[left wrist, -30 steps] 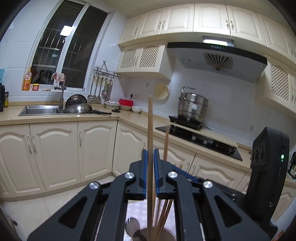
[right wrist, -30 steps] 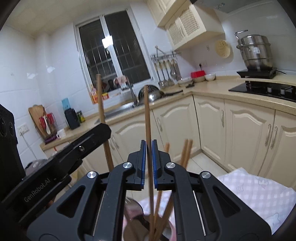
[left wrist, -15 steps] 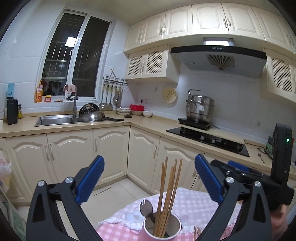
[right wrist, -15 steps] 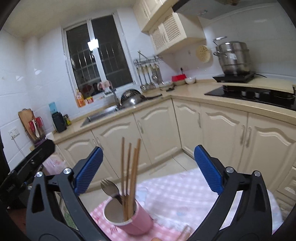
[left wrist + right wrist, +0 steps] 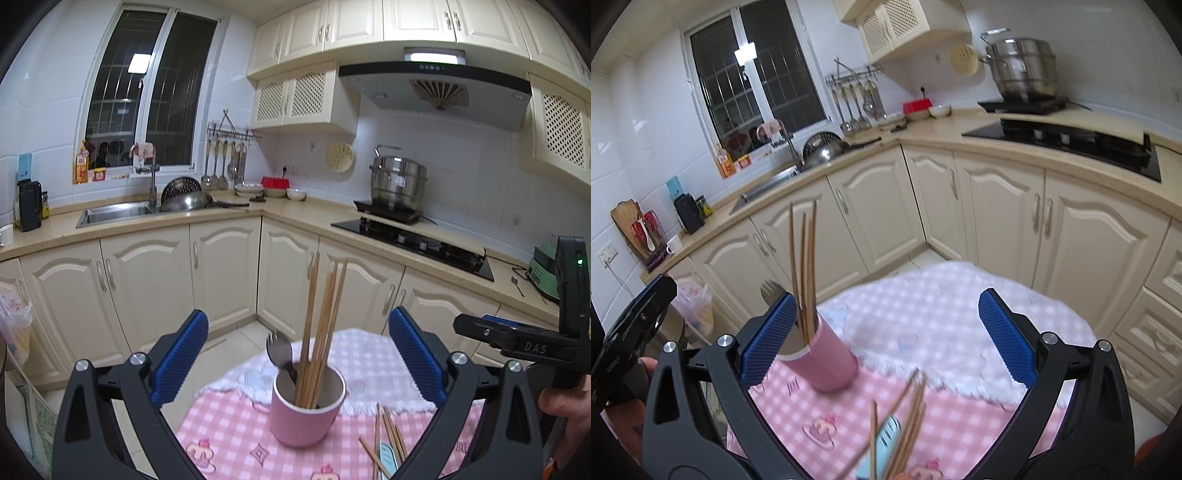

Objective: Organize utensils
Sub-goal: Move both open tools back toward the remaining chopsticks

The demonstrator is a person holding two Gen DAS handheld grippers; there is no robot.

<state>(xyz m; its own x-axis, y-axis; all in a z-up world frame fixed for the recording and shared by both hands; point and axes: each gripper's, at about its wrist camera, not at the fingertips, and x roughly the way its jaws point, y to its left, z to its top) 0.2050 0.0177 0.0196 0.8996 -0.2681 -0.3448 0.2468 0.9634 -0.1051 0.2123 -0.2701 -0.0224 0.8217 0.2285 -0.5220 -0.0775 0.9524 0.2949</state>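
A pink cup (image 5: 306, 410) stands on the pink checked tablecloth (image 5: 229, 424) and holds several wooden chopsticks (image 5: 320, 332) and a metal fork (image 5: 279, 350). My left gripper (image 5: 297, 356) is open, drawn back from the cup with nothing between its blue pads. More loose chopsticks (image 5: 384, 439) lie to the right of the cup. In the right wrist view the same cup (image 5: 823, 363) sits behind the left blue pad, and loose chopsticks (image 5: 905, 421) lie near the bottom beside a light blue item (image 5: 882, 439). My right gripper (image 5: 886, 339) is open and empty.
The small table carries a white checked cloth (image 5: 942, 314) beyond the pink one. Cream cabinets (image 5: 147, 280) and an L-shaped counter surround it, with a sink (image 5: 114, 212), a black hob (image 5: 413, 240) and a steel pot (image 5: 399, 182). The right gripper's body (image 5: 532, 343) shows at the right edge.
Both grippers held upright chopsticks a second ago, then opened and let them drop into the cup. Both have since pulled back from the cup, the right one swinging to the right.
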